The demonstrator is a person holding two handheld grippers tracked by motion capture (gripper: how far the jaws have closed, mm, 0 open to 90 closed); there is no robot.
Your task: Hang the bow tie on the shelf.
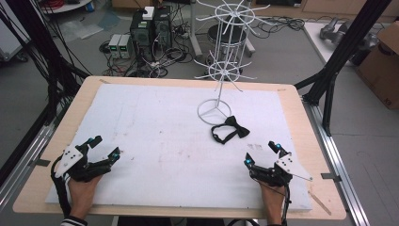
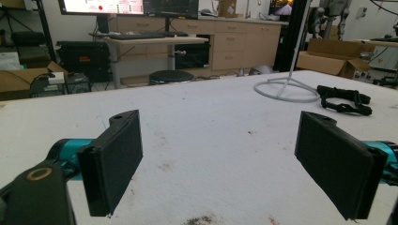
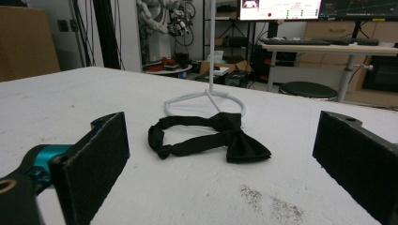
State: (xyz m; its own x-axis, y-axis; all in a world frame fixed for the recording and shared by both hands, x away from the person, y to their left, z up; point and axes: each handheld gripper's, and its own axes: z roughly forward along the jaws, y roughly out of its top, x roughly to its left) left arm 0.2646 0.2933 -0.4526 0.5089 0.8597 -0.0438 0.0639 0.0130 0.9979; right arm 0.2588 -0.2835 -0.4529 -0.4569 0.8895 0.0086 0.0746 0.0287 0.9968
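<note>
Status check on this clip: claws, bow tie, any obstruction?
Left claw open, empty. Right claw open, empty. Bow tie flat beside rack base. Nothing between.

Black bow tie (image 1: 230, 129), white rack (image 1: 221, 61)

A white mat (image 1: 155, 136) lies under my left gripper (image 1: 106, 146) and my right gripper (image 1: 261, 153), covering most of a wooden table (image 1: 301, 122). Just ahead of the right one, the mat carries a dark gritty smudge (image 3: 270, 201). Far ahead, beyond the table's far edge, two computer towers (image 1: 150, 28) stand on the floor among tangled cables. Ahead of the left one I see a round black stool (image 2: 171, 76) beneath a desk (image 2: 155, 40) bearing a lit monitor (image 2: 101, 5). Off to the right, past a slanting black frame post (image 1: 343, 52), sits a cardboard box (image 1: 381, 61).
</note>
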